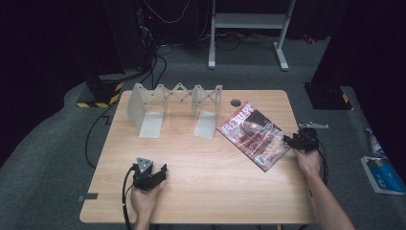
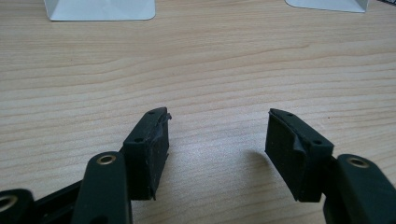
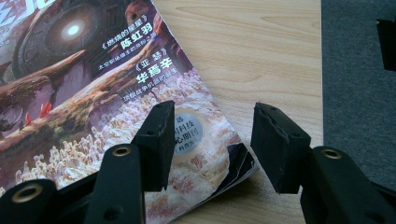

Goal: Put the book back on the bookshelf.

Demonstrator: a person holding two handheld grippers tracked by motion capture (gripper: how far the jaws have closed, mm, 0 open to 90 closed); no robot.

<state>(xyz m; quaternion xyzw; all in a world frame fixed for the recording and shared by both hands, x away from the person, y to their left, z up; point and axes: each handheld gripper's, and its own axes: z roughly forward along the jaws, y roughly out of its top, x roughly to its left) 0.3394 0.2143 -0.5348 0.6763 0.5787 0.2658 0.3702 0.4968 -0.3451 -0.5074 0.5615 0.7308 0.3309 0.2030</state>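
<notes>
A magazine (image 1: 253, 134) with a dark, reddish cover lies flat on the right half of the wooden table (image 1: 206, 177), turned at an angle. My right gripper (image 1: 293, 140) is at its near right corner by the table's right edge. In the right gripper view its jaws (image 3: 212, 126) stand wide apart over the magazine (image 3: 93, 79), whose slightly curled corner lies between and below them, not pinched. My left gripper (image 1: 154, 173) rests near the front left of the table, open (image 2: 217, 135) over bare wood.
A white expandable book rack (image 1: 177, 103) stands at the back left of the table, its base plates (image 2: 100, 9) ahead of my left gripper. A round cable hole (image 1: 235, 102) is behind the magazine. Grey carpet (image 3: 359, 93) begins just right of the table edge.
</notes>
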